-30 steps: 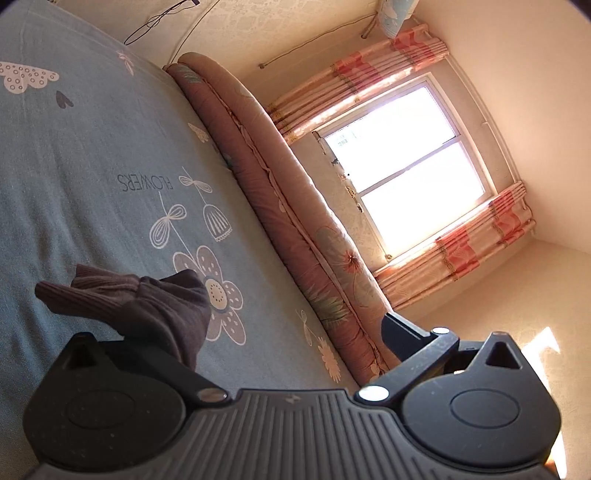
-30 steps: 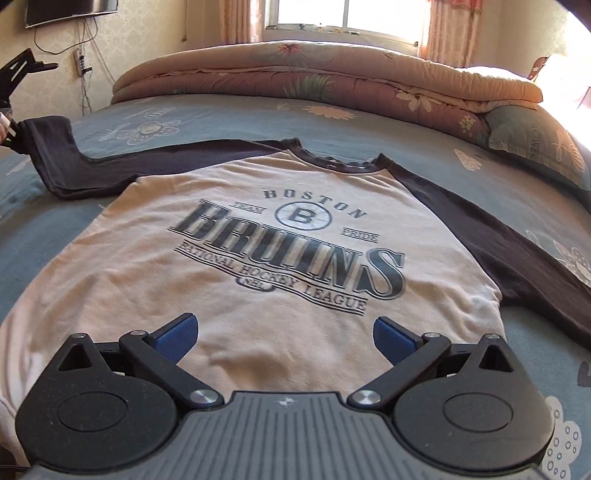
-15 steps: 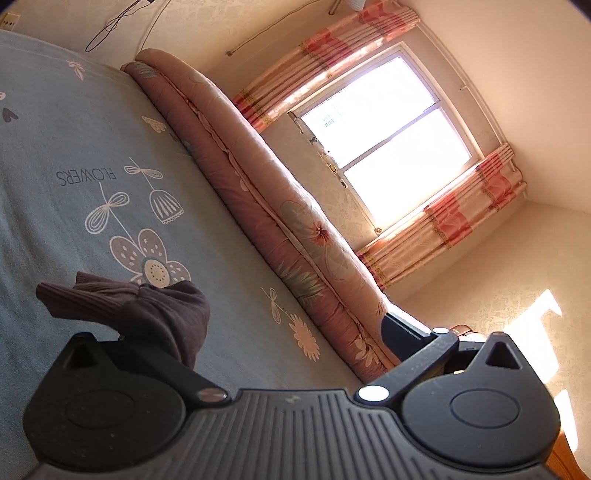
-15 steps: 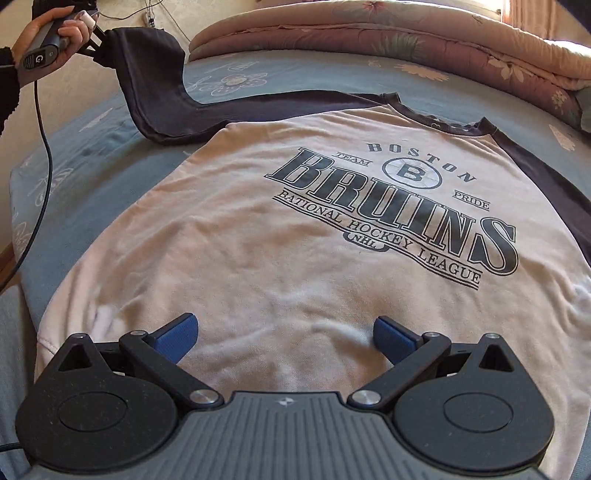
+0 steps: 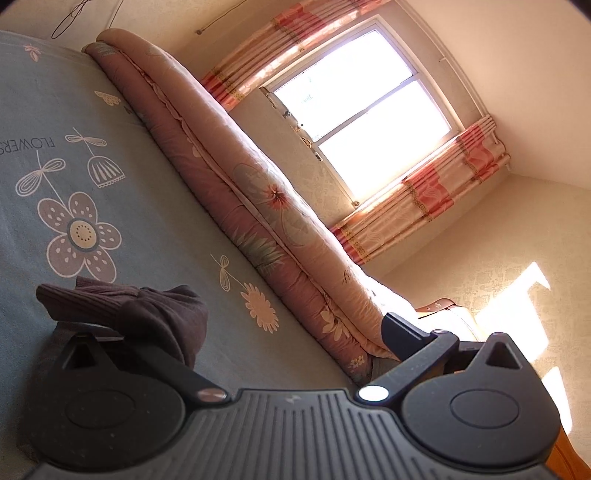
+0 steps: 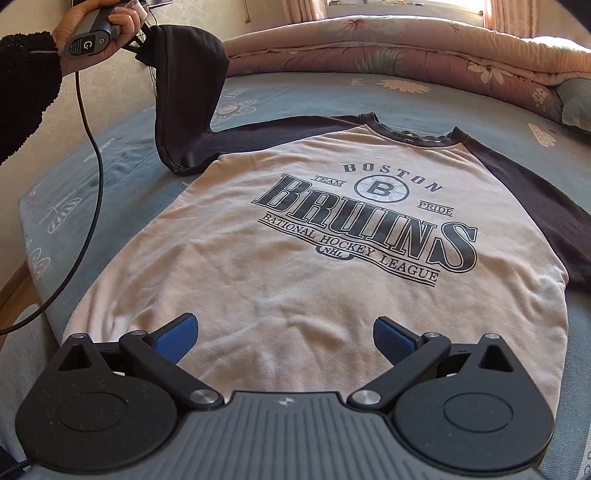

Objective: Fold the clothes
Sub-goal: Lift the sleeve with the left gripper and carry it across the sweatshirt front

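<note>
1. Right wrist view: our right gripper (image 6: 282, 338) hangs over the hem of the sweatshirt (image 6: 332, 266), jaws spread wide, nothing between them.
2. Sweatshirt lies flat, print up, on the blue bedsheet (image 6: 122, 173).
3. Our left hand (image 6: 98, 27) has the dark sleeve (image 6: 190, 85) lifted off the bed w/ its gripper.
4. Left wrist view: left gripper (image 5: 258, 328) shows sleeve cuff (image 5: 122, 306) bunched at one finger; can't tell if jaws are pinching.

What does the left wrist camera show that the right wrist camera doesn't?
Only the left wrist view: the whole window, the ribbed sleeve cuff close at the left gripper. Only the right wrist view: the shirt body with its print, the hand, the open right gripper. Both: the lifted dark sleeve, bedsheet, rolled quilt.
</note>
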`<action>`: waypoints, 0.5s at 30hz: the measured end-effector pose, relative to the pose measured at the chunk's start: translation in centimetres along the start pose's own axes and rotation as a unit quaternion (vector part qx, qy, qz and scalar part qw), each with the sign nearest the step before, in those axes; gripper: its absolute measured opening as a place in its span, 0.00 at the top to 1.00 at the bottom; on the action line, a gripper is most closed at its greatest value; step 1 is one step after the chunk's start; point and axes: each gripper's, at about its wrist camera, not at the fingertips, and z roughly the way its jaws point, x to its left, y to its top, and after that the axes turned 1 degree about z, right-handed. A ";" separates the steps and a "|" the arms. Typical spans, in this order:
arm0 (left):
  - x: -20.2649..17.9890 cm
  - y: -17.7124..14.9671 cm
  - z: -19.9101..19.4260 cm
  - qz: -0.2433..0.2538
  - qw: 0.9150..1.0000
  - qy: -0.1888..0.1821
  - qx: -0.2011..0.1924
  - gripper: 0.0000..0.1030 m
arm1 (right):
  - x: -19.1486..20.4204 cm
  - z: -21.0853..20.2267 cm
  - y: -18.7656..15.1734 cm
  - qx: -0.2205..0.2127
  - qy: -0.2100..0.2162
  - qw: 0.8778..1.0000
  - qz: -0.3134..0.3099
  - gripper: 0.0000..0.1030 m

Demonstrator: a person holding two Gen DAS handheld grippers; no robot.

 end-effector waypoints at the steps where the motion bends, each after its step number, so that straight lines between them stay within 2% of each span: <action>1: -0.6 -0.2 0.4 0.002 1.000 -0.003 0.003 0.01 | -0.3 -0.2 -0.1 -0.002 0.001 1.000 0.003 0.00; 15: -7.7 -4.4 4.8 0.035 0.998 -0.034 0.044 0.01 | -2.9 -2.0 -1.2 -0.011 -0.003 0.999 0.037 0.00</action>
